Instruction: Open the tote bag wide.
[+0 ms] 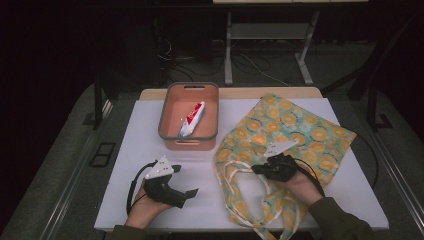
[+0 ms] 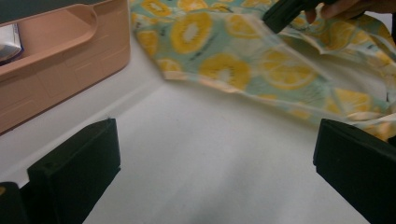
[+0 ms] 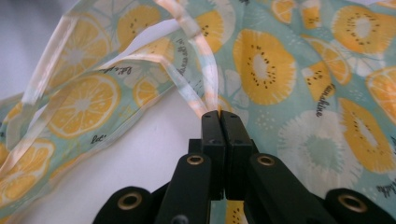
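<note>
A teal tote bag (image 1: 295,125) printed with orange citrus slices lies flat on the right of the white table (image 1: 135,150). My right gripper (image 1: 256,170) is shut on the bag's near left edge, where the pale straps (image 3: 196,46) meet its closed jaws (image 3: 220,116). My left gripper (image 1: 185,180) rests low over bare table at the front left, open and holding nothing (image 2: 215,140). Ahead of it lies the bag's edge (image 2: 224,70), with the right gripper's tip (image 2: 280,14) farther off. A toothpaste tube (image 1: 192,119) lies in a salmon bin (image 1: 165,115).
The bin (image 2: 60,70) stands at the back centre-left of the table, just left of the bag. The bag's loose straps (image 1: 250,200) trail toward the front edge. Bare tabletop stretches around the left gripper. Desk legs and cables stand on the dark floor beyond.
</note>
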